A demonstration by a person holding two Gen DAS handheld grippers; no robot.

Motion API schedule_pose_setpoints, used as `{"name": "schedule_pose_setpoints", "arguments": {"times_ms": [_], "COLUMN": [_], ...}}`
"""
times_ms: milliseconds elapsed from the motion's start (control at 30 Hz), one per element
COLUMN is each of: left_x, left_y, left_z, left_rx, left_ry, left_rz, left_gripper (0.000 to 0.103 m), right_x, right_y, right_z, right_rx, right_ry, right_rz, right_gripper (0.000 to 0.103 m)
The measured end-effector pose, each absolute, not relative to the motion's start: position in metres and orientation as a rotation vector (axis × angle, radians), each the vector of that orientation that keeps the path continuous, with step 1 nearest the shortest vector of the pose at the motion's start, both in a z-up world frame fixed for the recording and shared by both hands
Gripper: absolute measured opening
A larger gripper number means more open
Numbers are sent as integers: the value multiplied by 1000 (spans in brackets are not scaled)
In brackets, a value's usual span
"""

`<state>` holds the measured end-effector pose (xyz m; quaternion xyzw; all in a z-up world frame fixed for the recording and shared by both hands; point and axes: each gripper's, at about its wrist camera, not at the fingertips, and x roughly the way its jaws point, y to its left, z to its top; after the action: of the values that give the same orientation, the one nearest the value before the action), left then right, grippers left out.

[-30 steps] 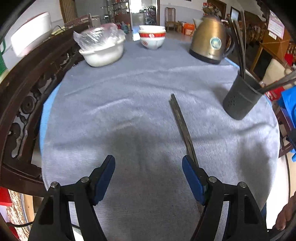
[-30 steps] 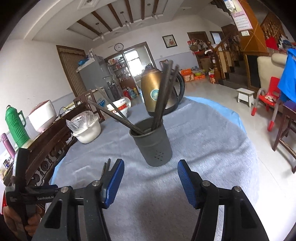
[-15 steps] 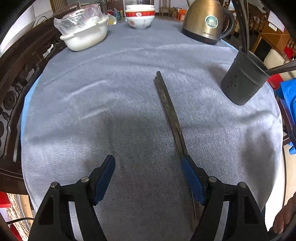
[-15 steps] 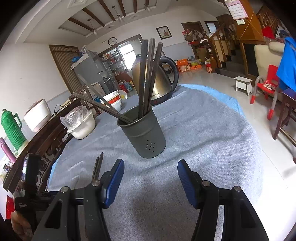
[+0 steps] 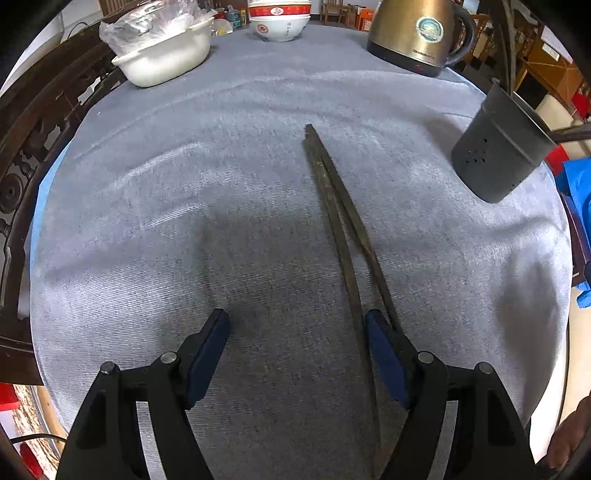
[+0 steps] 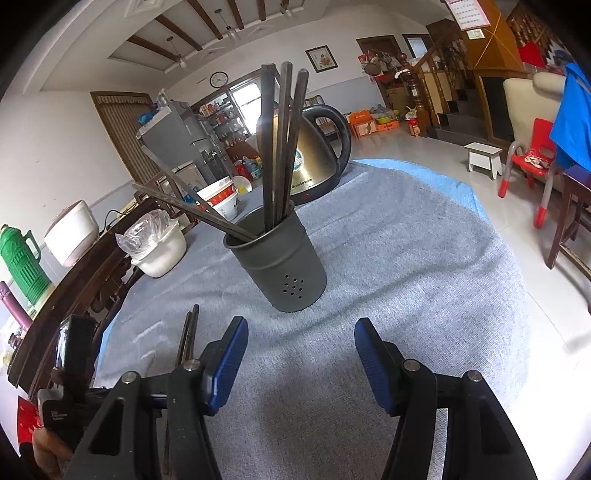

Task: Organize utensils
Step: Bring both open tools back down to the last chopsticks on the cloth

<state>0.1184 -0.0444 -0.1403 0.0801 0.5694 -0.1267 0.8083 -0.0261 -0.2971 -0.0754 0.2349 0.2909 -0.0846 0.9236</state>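
Two dark chopsticks [image 5: 334, 206] lie side by side on the grey tablecloth [image 5: 207, 192], running from mid-table toward me. My left gripper [image 5: 295, 332] hovers open over the cloth; the chopsticks' near ends pass by its right finger [image 5: 384, 347], one on each side of it. A dark grey utensil holder [image 6: 280, 266] with several chopsticks [image 6: 280, 147] in it stands upright ahead of my right gripper [image 6: 299, 350], which is open and empty. The holder [image 5: 498, 147] shows at the right in the left wrist view. The loose chopsticks [image 6: 188, 336] appear left of the right gripper.
A brass kettle [image 5: 417, 33] stands at the back, with stacked red-and-white bowls [image 5: 280, 18] and a white pot with plastic wrap [image 5: 162, 55] to its left. A carved wooden chair back [image 5: 33, 133] borders the table's left edge. A person's hand [image 6: 48, 450] holds the left gripper's handle.
The left gripper has sunk and tilted further down, so the loose chopsticks now show along their length near its right finger. The right gripper shifted slightly; the holder sits further left in its view.
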Motion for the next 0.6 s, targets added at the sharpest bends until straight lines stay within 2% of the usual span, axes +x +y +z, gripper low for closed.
{"name": "schedule_pose_setpoints", "arguments": {"times_ms": [400,433,467,500,567,600], "left_x": [129,128,126,126,124,124], "left_y": [-5,-3,-2,-1,-2,-1], "left_z": [-137,-138,-140,-140,-139,-139], "left_rx": [115,108,101,115,121,117], "left_ry": [1207,1209,1214,1201,1188,1186], "left_rz": [-173,-171,-176,-168,-178,-182], "left_gripper": [76,71,59,57,42,38], "right_x": [-23,-23,-22,-21,-19,-18], "right_y": [-285,-284,-280,-278,-273,-271], "right_z": [-76,-75,-75,-74,-74,-74], "right_rx": [467,463,454,449,433,427], "right_ry": [616,617,620,622,628,634], "right_rz": [-150,-148,-145,-142,-137,-135], "right_gripper": [64,64,64,64,64,64]}}
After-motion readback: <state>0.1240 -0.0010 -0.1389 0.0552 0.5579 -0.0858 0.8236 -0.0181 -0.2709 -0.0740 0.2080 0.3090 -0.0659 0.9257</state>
